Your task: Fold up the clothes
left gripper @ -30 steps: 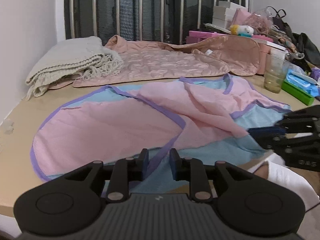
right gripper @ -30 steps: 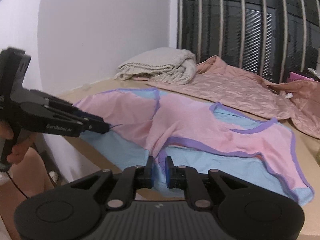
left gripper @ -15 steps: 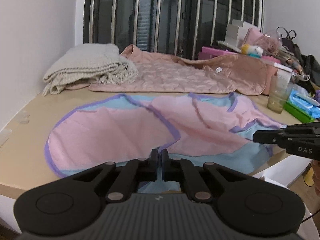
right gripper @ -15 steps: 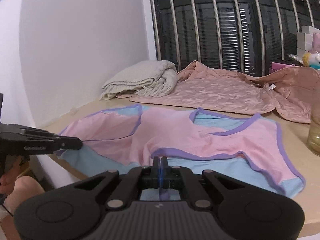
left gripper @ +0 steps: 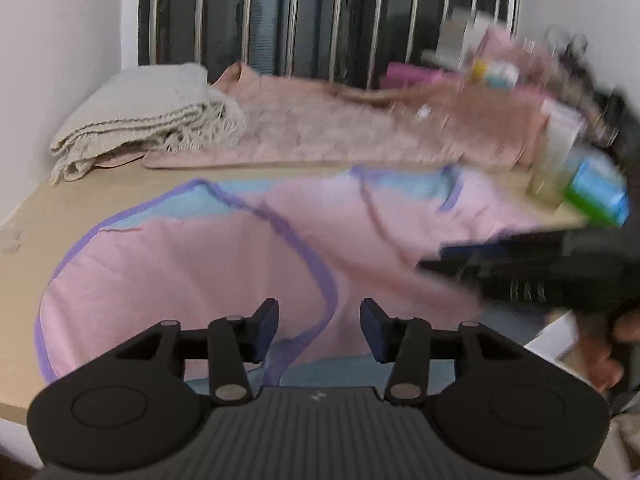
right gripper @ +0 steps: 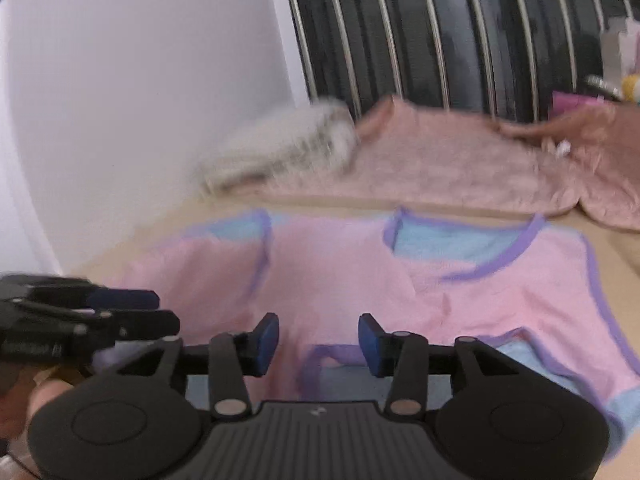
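Both of your claws have let go since half a second ago, when they were pinched shut at the near edge of the cloth. Your left gripper is opening, and a purple edge of the pink and blue garment with purple trim lies loose between its fingers. Your right gripper stands apart too, opening over the near hem, pressing nothing. That garment lies spread on the tan table, near the folded cream blanket.
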The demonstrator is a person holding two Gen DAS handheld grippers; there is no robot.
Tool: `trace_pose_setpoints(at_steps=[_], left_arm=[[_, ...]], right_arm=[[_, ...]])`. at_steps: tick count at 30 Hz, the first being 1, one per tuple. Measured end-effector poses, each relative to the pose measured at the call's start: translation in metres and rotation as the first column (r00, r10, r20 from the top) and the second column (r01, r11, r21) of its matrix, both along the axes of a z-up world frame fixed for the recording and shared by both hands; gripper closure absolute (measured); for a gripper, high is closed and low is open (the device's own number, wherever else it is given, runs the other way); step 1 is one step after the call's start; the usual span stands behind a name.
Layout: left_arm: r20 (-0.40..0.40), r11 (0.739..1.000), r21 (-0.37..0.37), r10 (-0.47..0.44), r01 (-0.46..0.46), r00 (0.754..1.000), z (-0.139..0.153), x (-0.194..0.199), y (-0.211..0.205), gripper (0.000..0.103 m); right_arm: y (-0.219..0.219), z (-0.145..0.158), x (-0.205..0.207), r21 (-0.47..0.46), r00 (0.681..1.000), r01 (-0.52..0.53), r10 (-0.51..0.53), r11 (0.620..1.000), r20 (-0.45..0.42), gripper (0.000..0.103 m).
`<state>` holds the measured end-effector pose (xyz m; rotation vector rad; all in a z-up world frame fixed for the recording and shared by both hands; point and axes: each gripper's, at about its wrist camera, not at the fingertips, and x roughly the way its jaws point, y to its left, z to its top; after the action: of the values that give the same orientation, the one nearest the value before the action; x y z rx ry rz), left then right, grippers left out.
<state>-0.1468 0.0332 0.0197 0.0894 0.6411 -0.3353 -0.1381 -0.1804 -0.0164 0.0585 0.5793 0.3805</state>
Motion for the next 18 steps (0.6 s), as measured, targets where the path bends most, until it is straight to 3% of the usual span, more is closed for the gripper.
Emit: trace_pose_setpoints(at_steps=[1, 2, 5, 8, 10, 12, 14, 18], left_arm=[[0.010, 1.000, 0.015, 0.012, -0.012, 1.000, -0.003, 0.000, 0.000, 0.058], [0.023, 0.999, 0.028, 0.024, -0.024, 0.999, -0.007, 0.000, 0.001, 0.057], [0.016, 0.999, 0.008, 0.045, -0.045, 0.999, -0.008, 0.000, 0.013, 0.057], [-0.006, 0.997, -0.048, 0.057, -0.057, 0.998, -0.002, 0.000, 0.027, 0.054], [-0.016, 0.991, -0.107, 0.081, -0.082, 0.997, 0.003, -0.001, 0.038, 0.053], [-0.012, 0.991, -0.114, 0.074, -0.075, 0.997, 0.009, -0.007, 0.042, 0.052], [0.008, 0.994, -0.096, 0.055, -0.054, 0.998, 0.010, -0.021, 0.038, 0.052], [0.016, 0.998, -0.051, -0.019, 0.020, 1.000, 0.005, -0.042, 0.027, 0.052]], right_arm=[[0.002, -0.002, 0.004, -0.022, 1.000, 0.025, -0.025, 0.999, -0.002, 0.100], [-0.001, -0.002, 0.006, -0.025, 0.998, 0.061, -0.061, 0.998, -0.004, 0.100], [-0.024, -0.001, 0.010, 0.004, 0.986, 0.167, -0.167, 0.986, -0.014, 0.099], [-0.037, 0.004, 0.010, 0.002, 0.983, 0.180, -0.179, 0.984, -0.035, 0.093], [-0.036, 0.018, 0.001, 0.012, 0.988, 0.153, -0.153, 0.988, 0.008, 0.080], [-0.023, 0.032, -0.002, 0.013, 0.996, 0.069, -0.069, 0.998, 0.051, 0.069], [-0.002, 0.039, 0.008, -0.008, 0.998, -0.037, 0.038, 0.999, 0.059, 0.070], [0.054, 0.041, 0.062, -0.069, 0.982, -0.188, 0.188, 0.980, -0.010, 0.073]])
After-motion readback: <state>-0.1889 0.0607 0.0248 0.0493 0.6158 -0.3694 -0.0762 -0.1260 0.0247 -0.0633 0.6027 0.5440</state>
